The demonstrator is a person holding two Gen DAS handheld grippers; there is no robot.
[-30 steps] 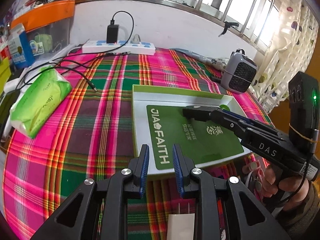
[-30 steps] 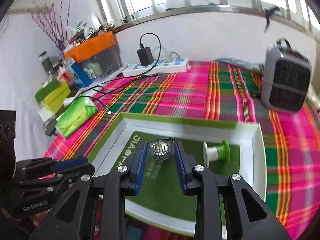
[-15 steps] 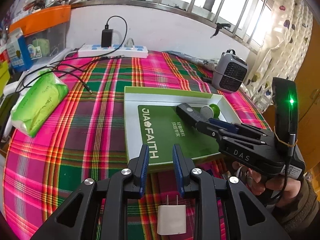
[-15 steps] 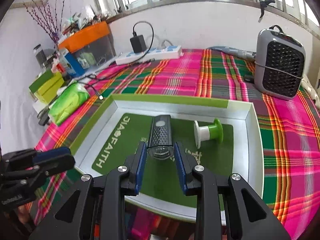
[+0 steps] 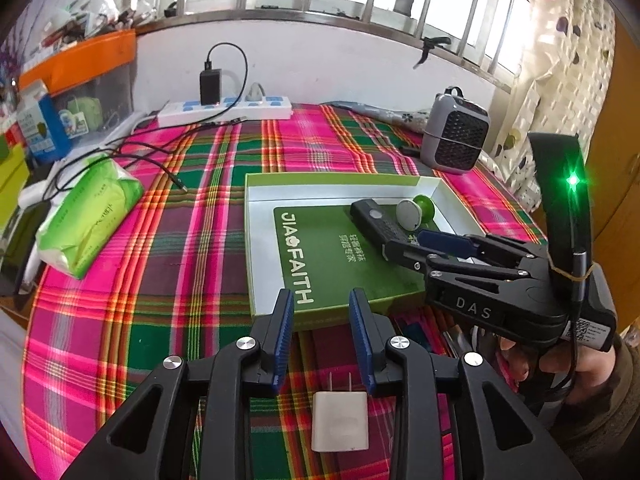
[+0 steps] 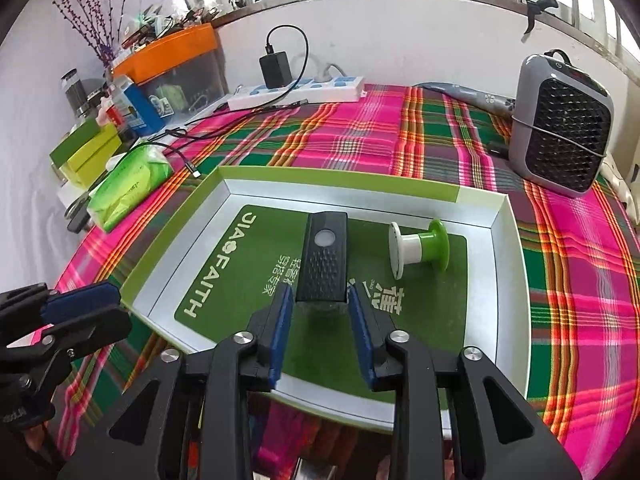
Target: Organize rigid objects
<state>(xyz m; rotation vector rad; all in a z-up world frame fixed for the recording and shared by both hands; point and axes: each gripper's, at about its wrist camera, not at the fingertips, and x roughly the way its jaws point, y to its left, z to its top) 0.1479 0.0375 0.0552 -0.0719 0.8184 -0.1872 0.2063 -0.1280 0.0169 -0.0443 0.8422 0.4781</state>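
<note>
Between the parted fingers (image 6: pixel 280 332) of the right gripper (image 6: pixel 320 334), just ahead of their tips, a black flashlight (image 6: pixel 323 266) lies on the green-lined tray (image 6: pixel 498 264), with a green-and-white spool (image 6: pixel 418 250) beyond the right finger.

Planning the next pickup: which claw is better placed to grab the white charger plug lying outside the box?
Left. The left claw hangs open right above the white charger plug on the cloth. The right claw is over the box, open around the black light.
</note>
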